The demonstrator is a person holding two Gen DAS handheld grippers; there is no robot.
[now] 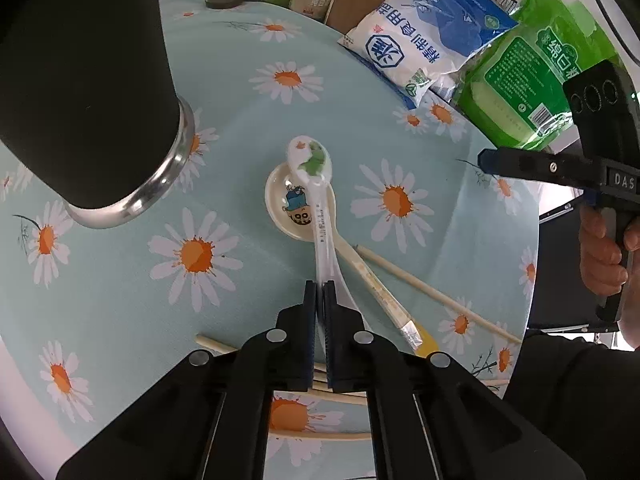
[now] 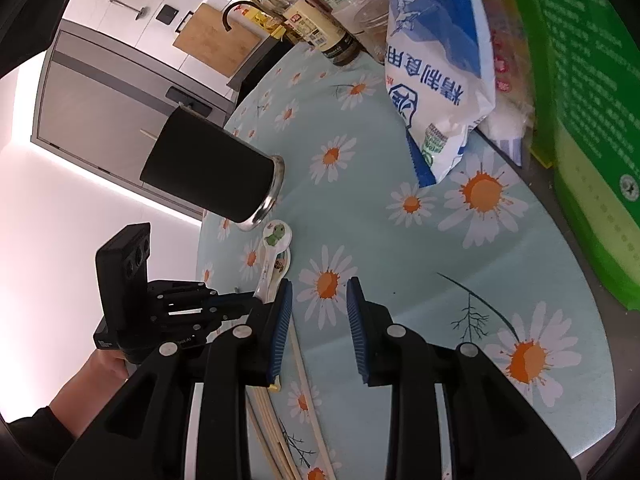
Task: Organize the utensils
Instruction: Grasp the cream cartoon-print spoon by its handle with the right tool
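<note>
Left gripper (image 1: pixel 320 286) pinches the handle of the frog spoon (image 1: pixel 313 160), which I see above another spoon (image 1: pixel 294 206). Right gripper (image 2: pixel 319 292) is wide apart, holding nothing.

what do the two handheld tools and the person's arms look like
Both are matte black plastic linkages with round silver pivot pins and blue ribbed pads. The left tool and right tool match. Seen from the left wrist view, the right one has a black block with three round holes, "DAS" lettering, a bare hand and a black sleeve.

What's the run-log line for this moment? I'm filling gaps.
left gripper: shut on frog spoon | right gripper: open, empty | black holder: upright
</note>
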